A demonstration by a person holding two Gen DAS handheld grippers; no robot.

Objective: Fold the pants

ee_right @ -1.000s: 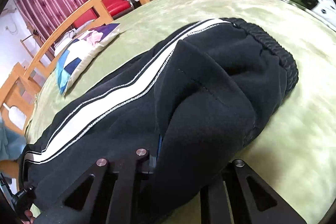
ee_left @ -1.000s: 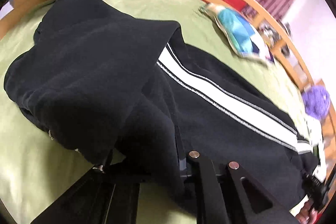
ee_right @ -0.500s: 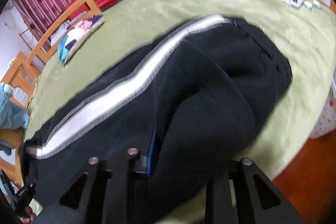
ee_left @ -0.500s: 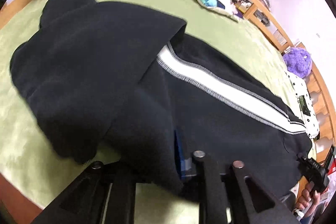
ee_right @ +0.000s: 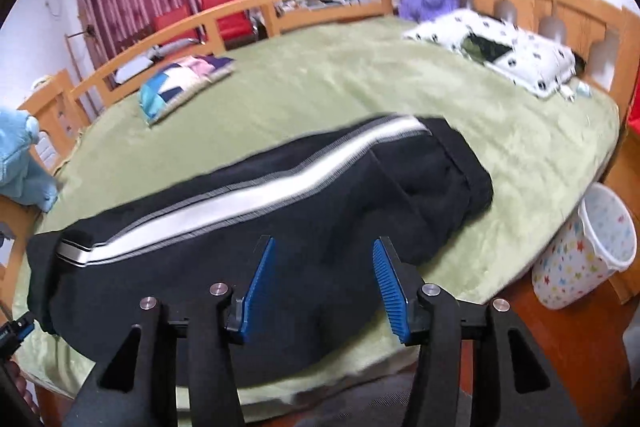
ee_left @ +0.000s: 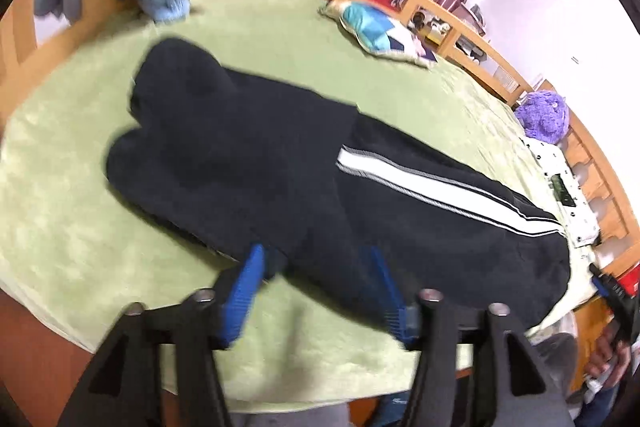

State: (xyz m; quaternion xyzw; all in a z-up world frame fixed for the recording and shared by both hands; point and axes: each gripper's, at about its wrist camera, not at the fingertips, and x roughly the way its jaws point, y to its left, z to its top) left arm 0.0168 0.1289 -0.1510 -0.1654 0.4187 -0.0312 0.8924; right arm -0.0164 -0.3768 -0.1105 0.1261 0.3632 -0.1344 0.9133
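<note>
On the green bed cover [ee_right: 400,75], black track pants [ee_right: 280,227] are laid folded lengthwise — both grippers, left [ee_left: 320,291] and right [ee_right: 324,287], just opened, nothing held — crosswise folds judged outstanding.

The black pants [ee_left: 304,183] lie lengthwise on the green bed [ee_left: 80,227], flat and already folded over: a plain black flap covers one end, so the broad white side stripe [ee_right: 224,211] (edged in grey) shows only along the other part. The waistband end looks bunched, though motion blur makes that uncertain.
</note>
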